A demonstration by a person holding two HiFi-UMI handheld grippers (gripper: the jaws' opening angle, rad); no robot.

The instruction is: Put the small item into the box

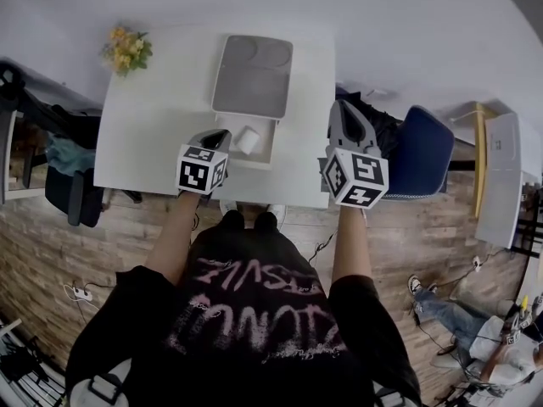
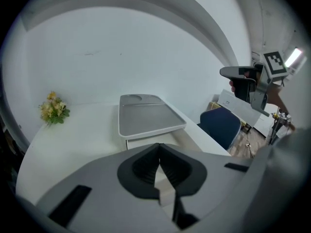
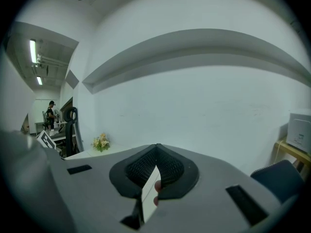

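A white box lies open on the white table, its grey lid standing back behind it. A small white item rests inside the box. My left gripper sits at the box's left rim, right beside the item, with its jaws shut and nothing visible between them. In the left gripper view, the left gripper points toward the lid. Over the table's right edge hovers my right gripper, away from the box. In the right gripper view, the right gripper has its tips together and holds nothing.
Yellow flowers stand at the table's far left corner. A blue chair is just right of the table, a dark chair at its left. A white unit stands further right. A person sits on the wooden floor.
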